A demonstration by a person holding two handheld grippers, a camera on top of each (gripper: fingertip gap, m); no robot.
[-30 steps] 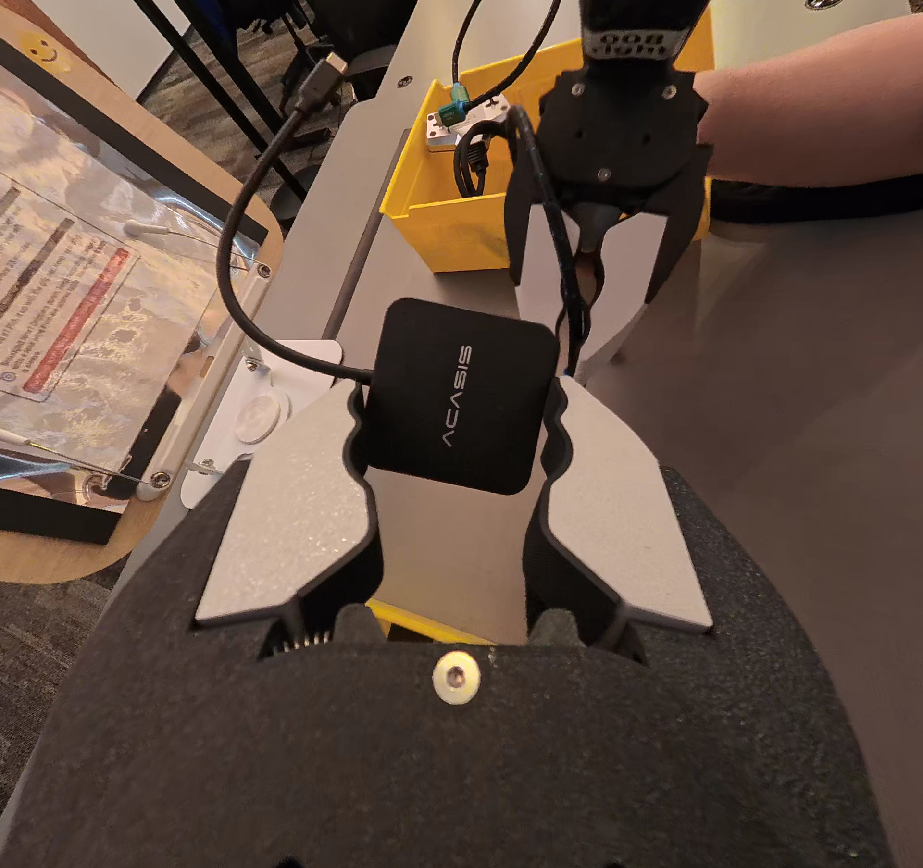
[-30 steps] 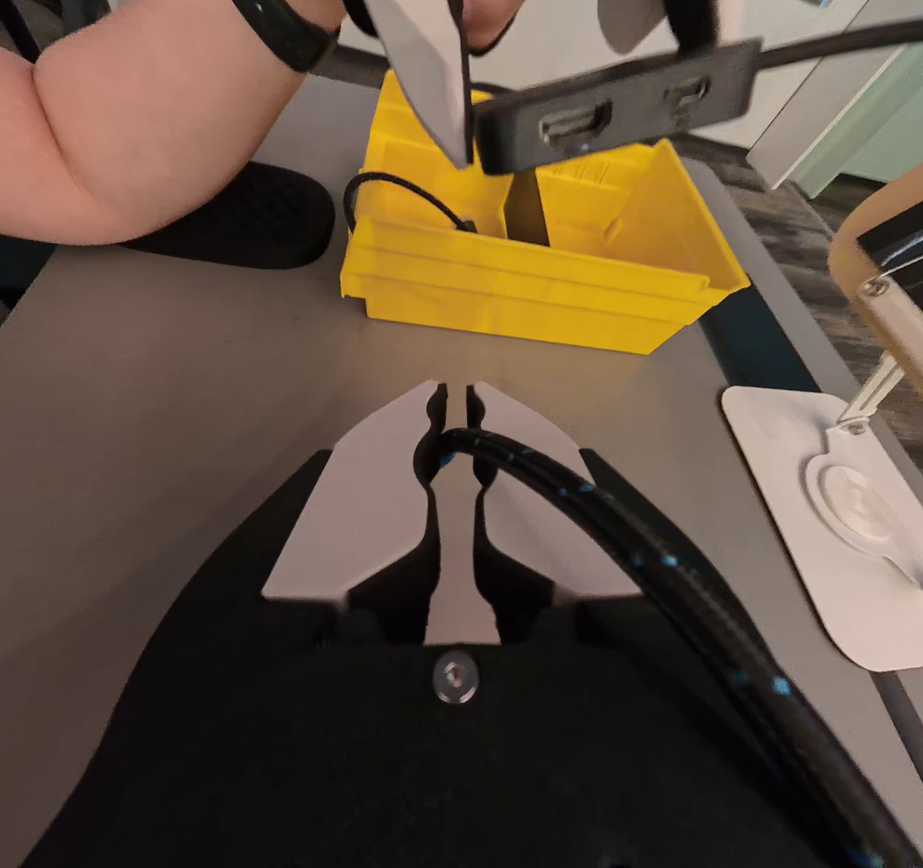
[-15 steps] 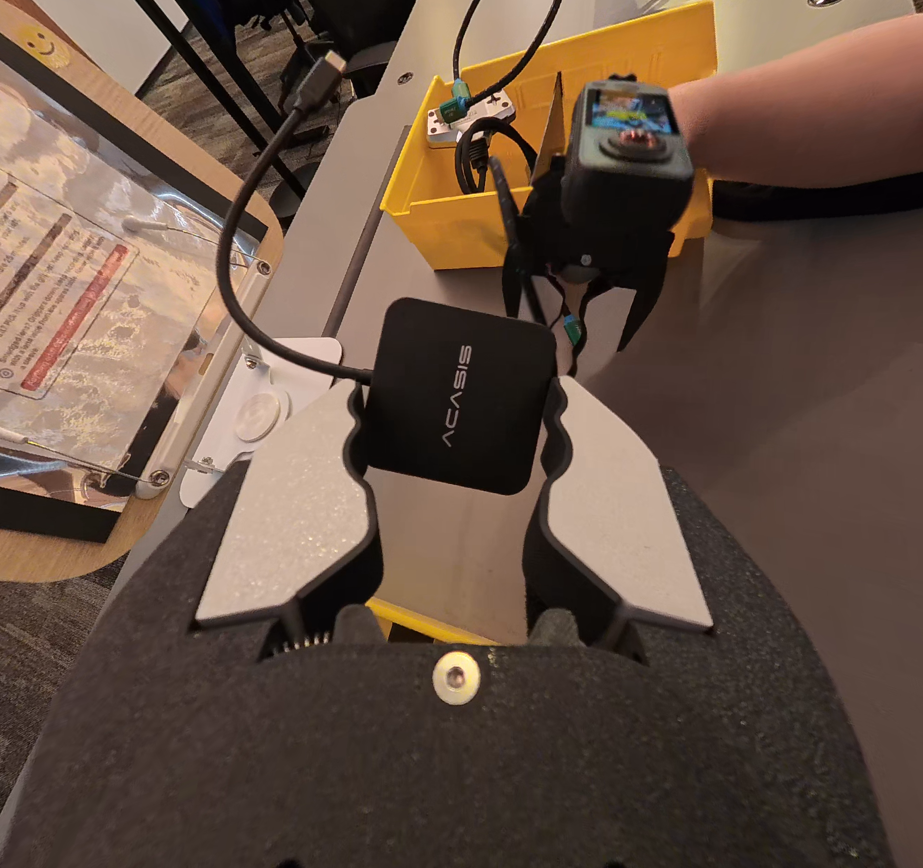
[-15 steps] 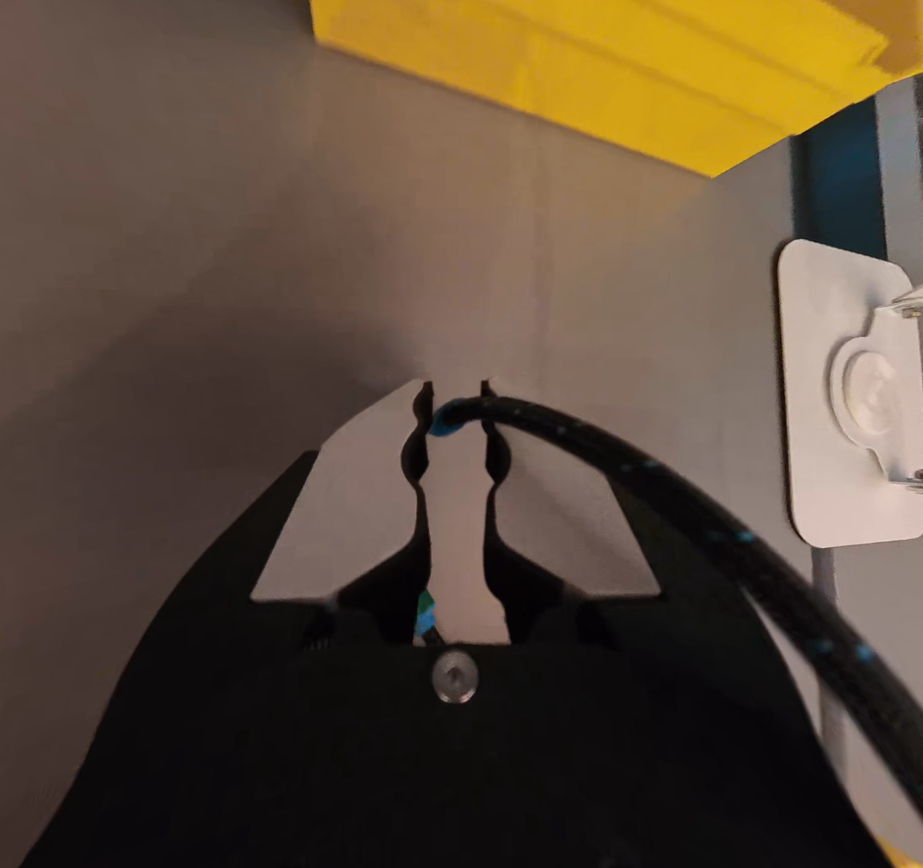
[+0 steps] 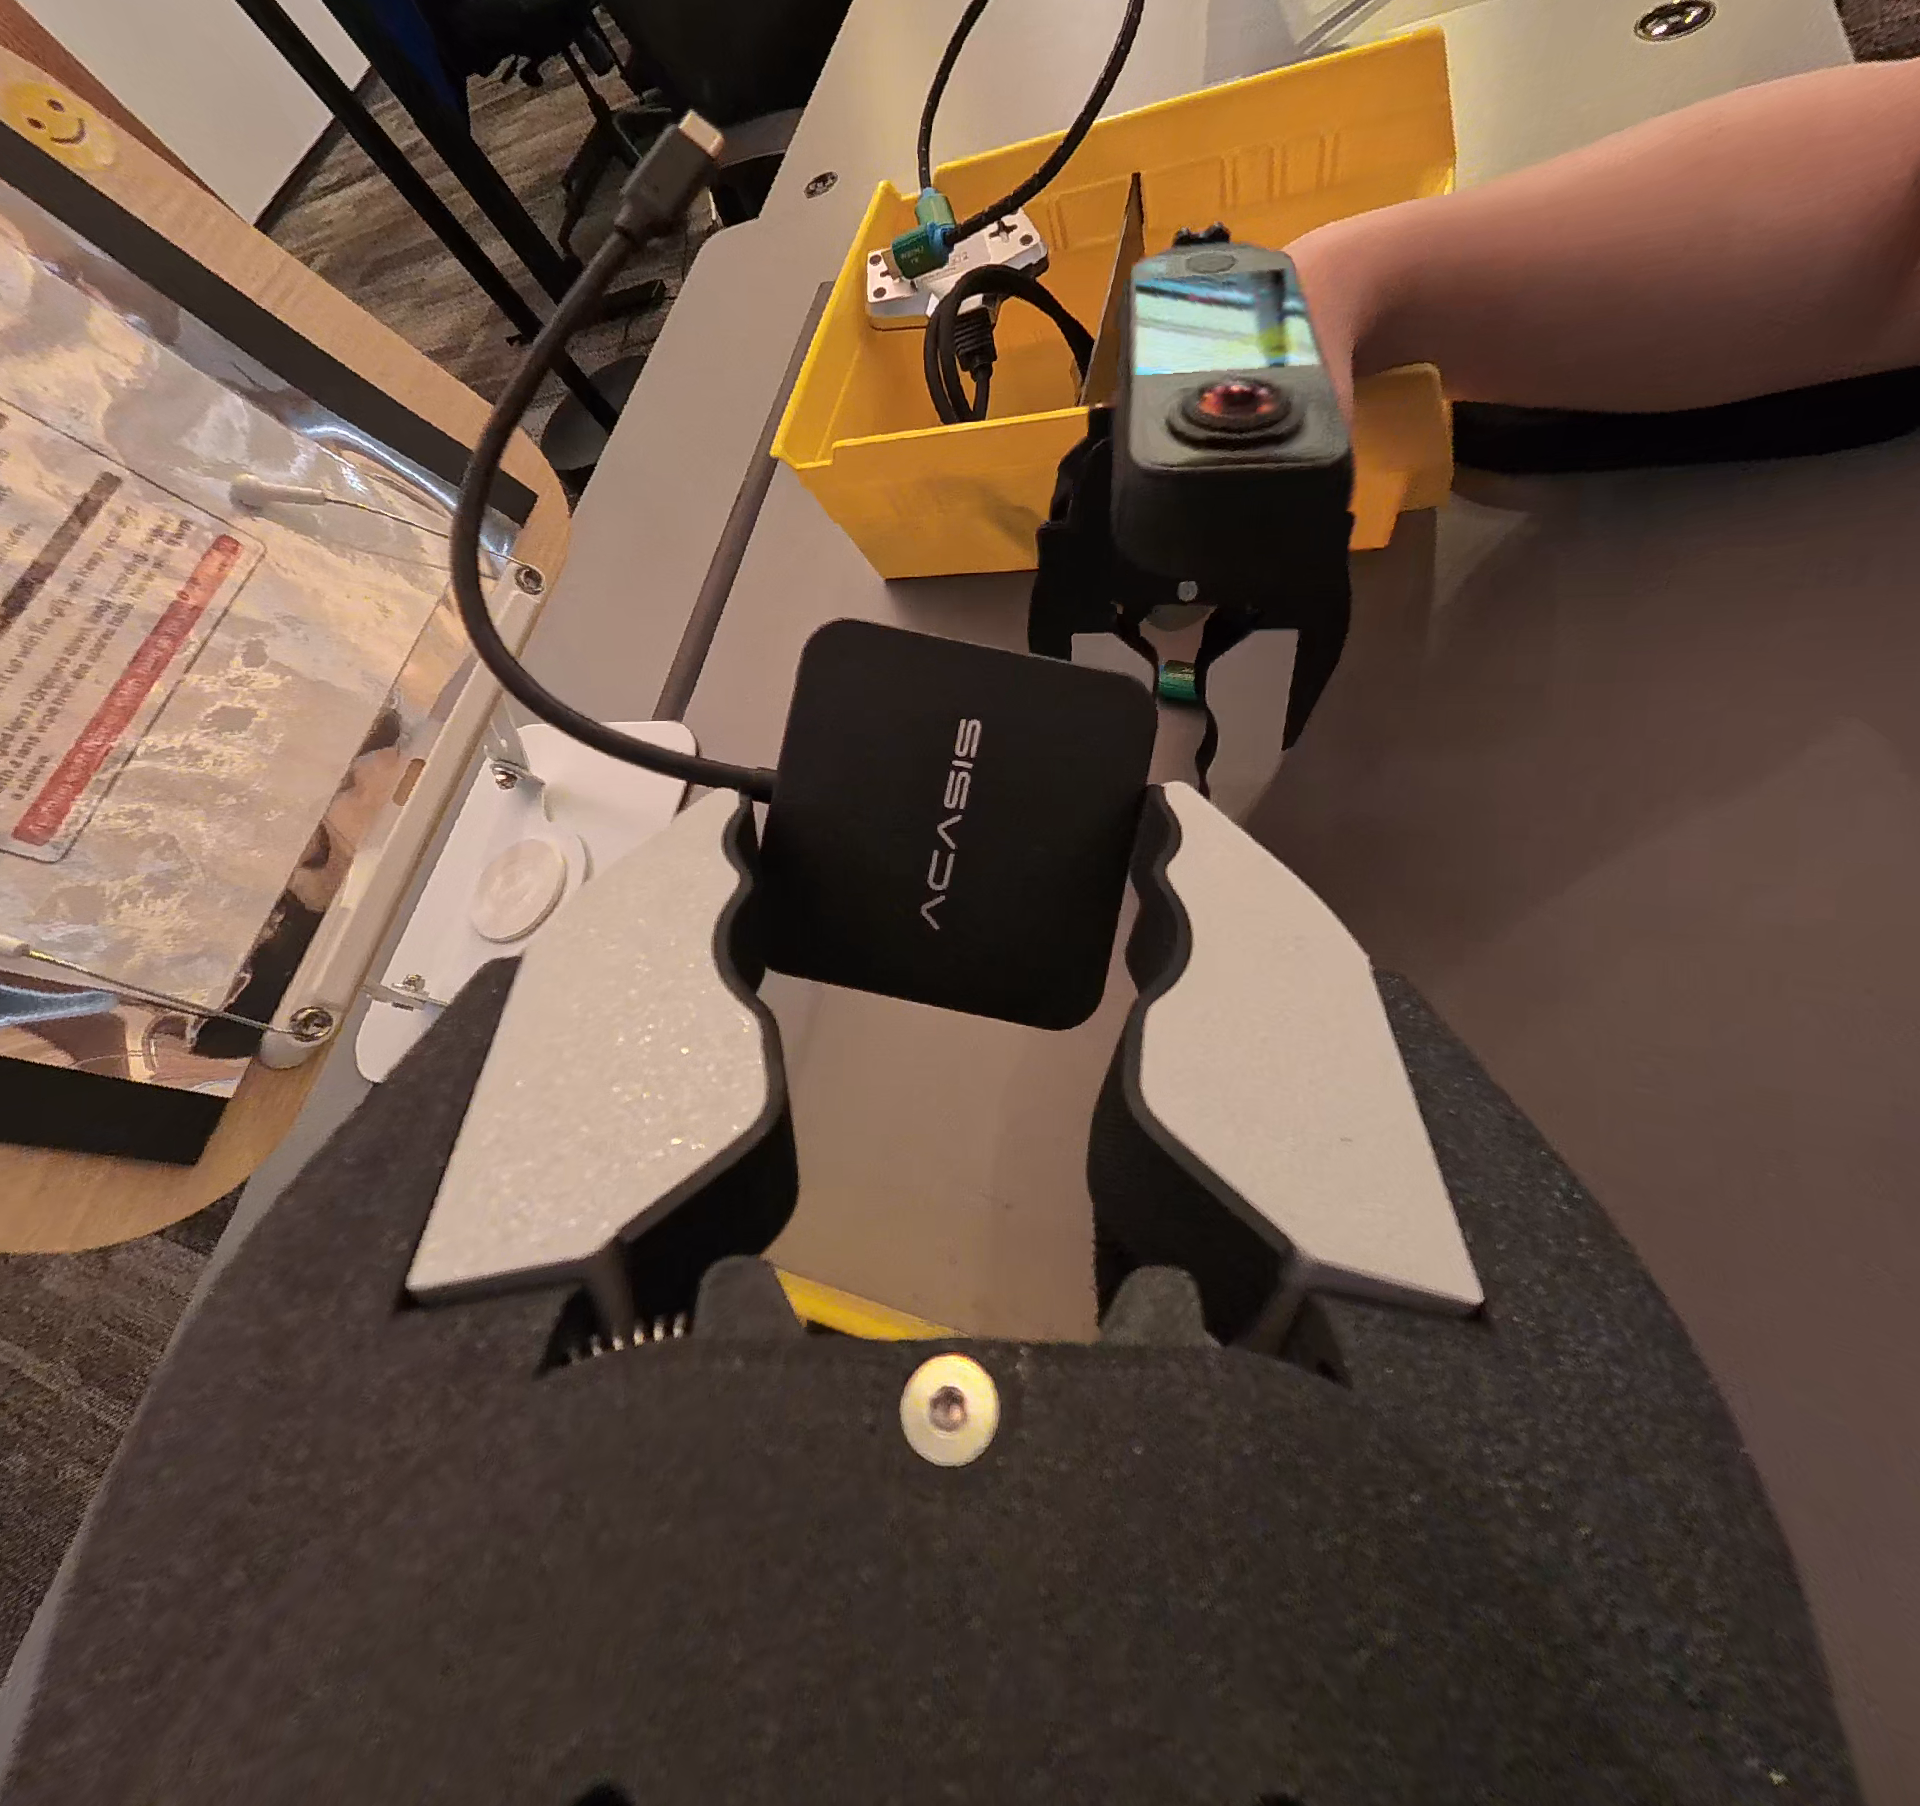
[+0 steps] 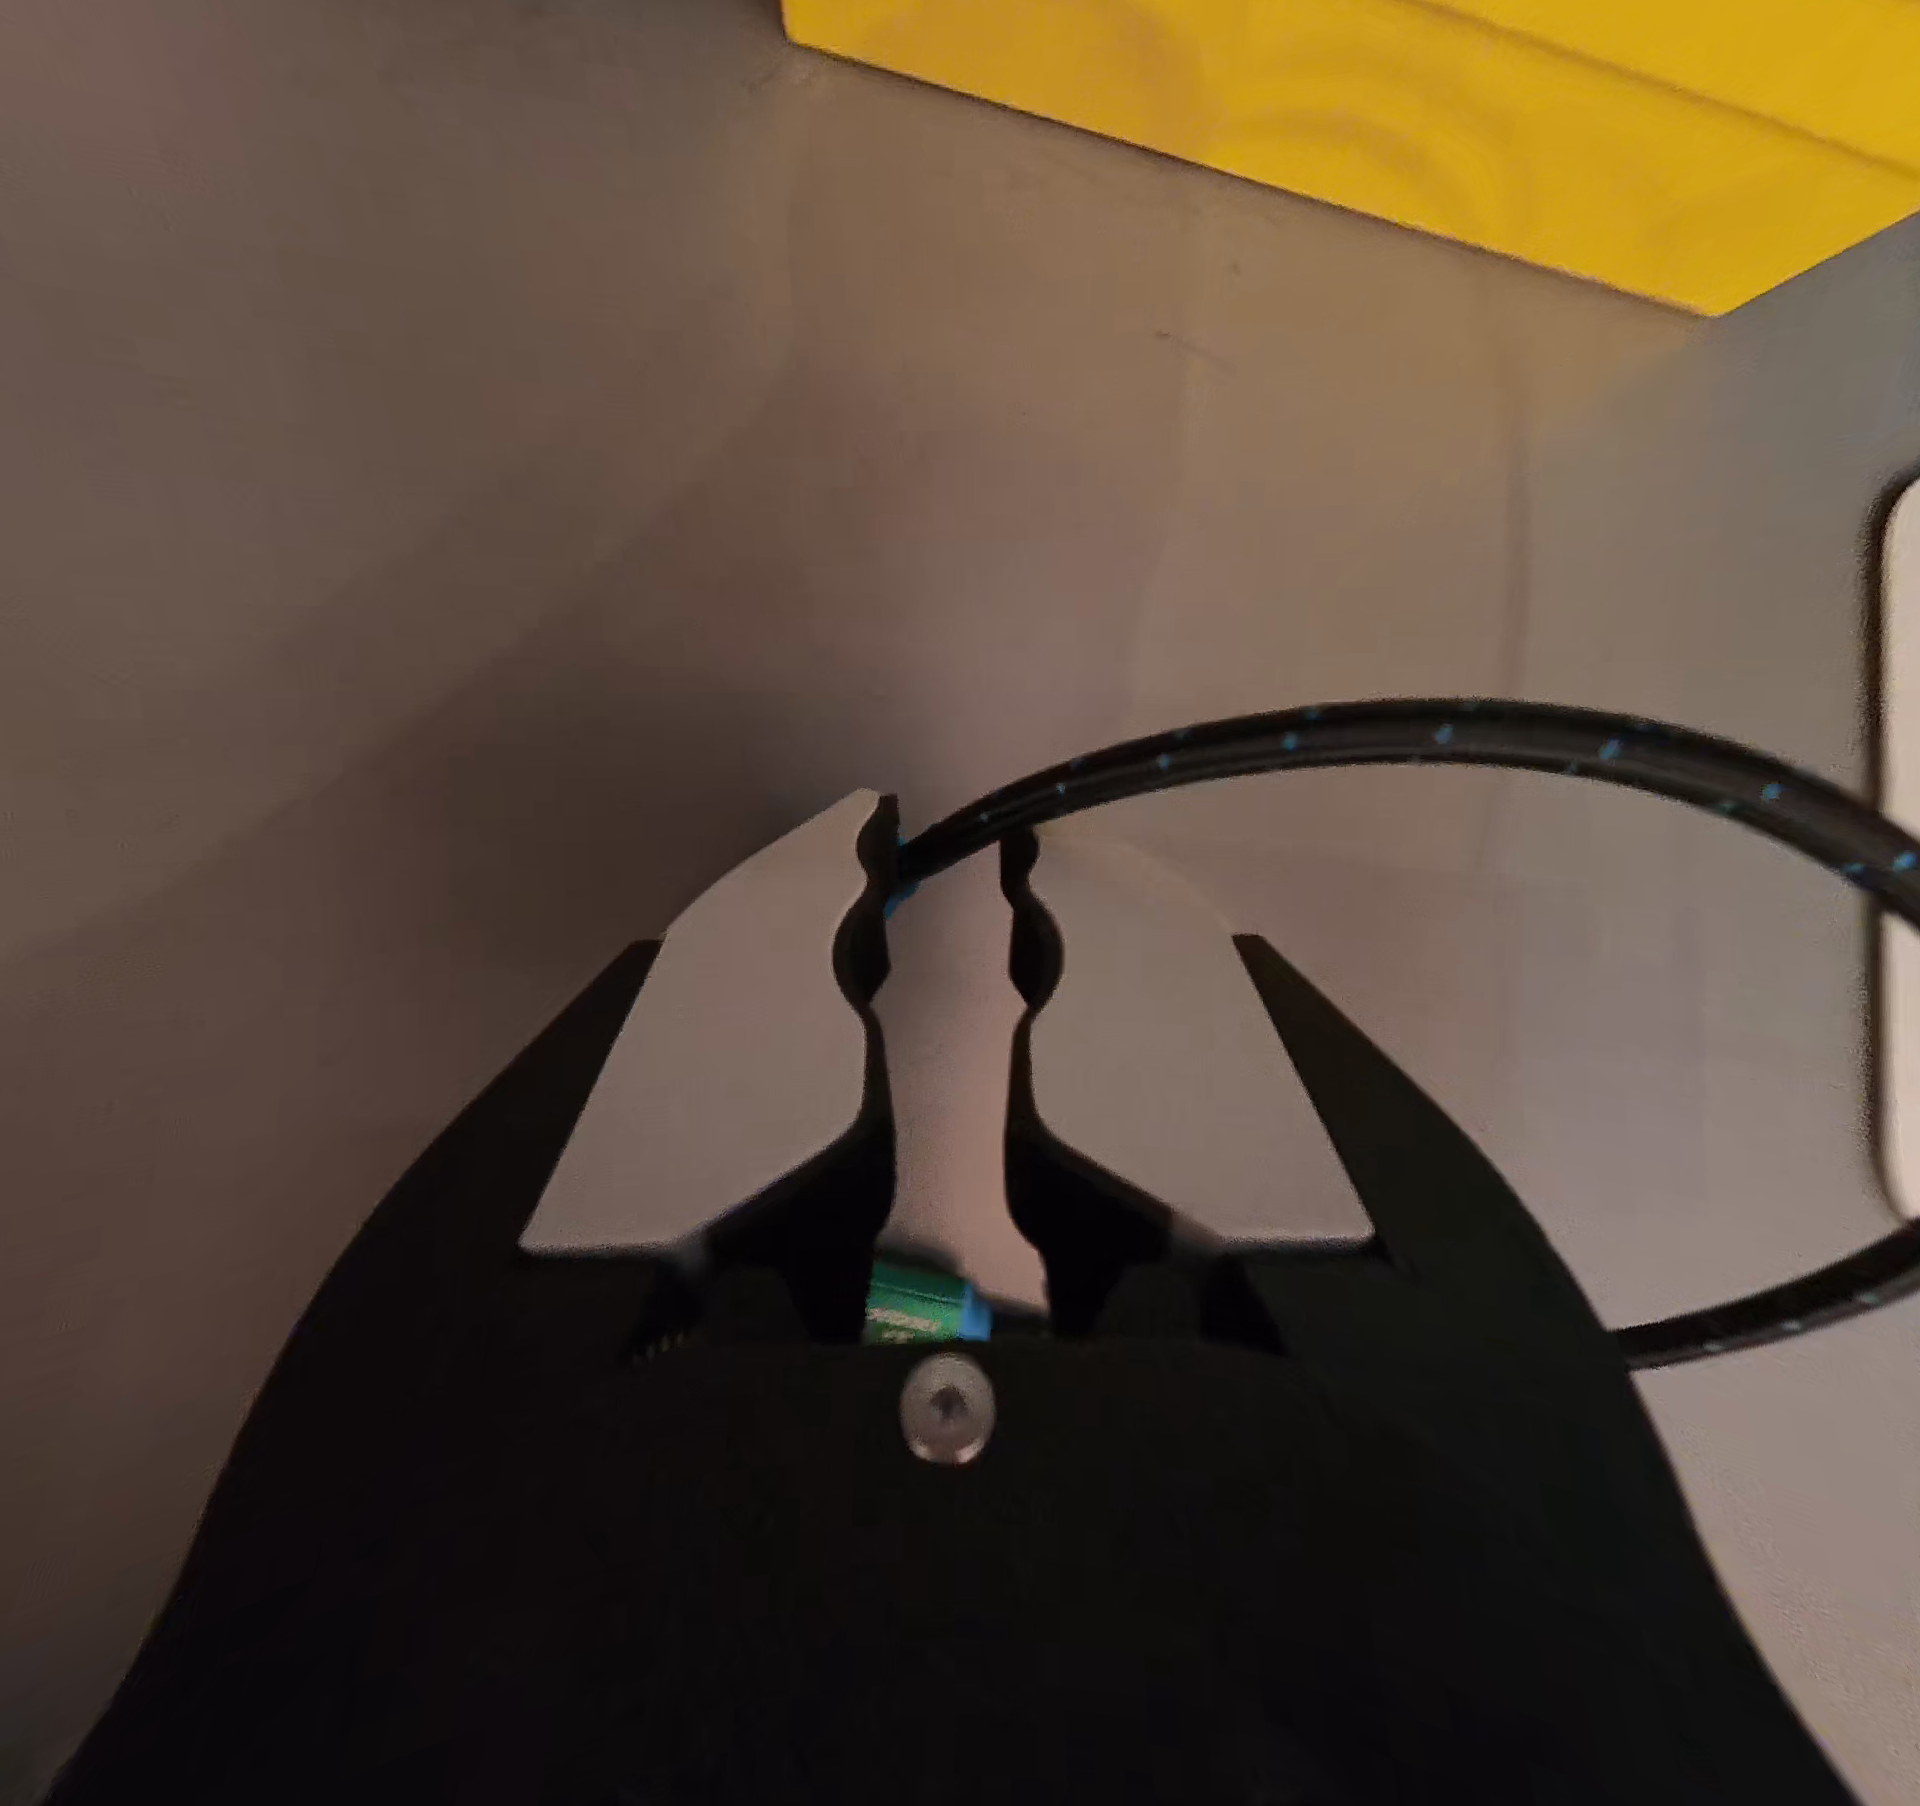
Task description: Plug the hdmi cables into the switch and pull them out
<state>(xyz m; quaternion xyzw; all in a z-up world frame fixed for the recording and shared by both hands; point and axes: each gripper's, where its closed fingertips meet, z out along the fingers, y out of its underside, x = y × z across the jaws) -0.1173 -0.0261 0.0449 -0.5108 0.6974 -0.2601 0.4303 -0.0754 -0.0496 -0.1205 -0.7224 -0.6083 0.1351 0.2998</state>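
My left gripper (image 5: 948,806) is shut on the black square switch (image 5: 956,821) and holds it flat above the grey table (image 5: 1558,925). The switch's own black lead (image 5: 488,509) arcs up to a free plug. My right gripper (image 6: 945,863) points down at the table just beyond the switch; it also shows in the left wrist view (image 5: 1184,686). Its jaws stand a little apart. The black blue-flecked hdmi cable (image 6: 1455,728) rests against the left fingertip, not pinched. Its green plug (image 6: 920,1315) lies by the gripper's base, also seen in the left wrist view (image 5: 1179,681).
A yellow bin (image 5: 935,499) stands behind the switch, holding a silver adapter (image 5: 956,260) with a green-plugged cable and a coiled black cable (image 5: 966,364). A person's forearm (image 5: 1662,250) crosses the right. A white pad (image 5: 613,800) and a wooden board (image 5: 208,613) lie left. My right fingertips sit around 20 cm from my left ones.
My right gripper has tipped down toward the table and dropped lower beside the switch. Its jaws have parted from the cable. My left gripper and the switch have not moved.
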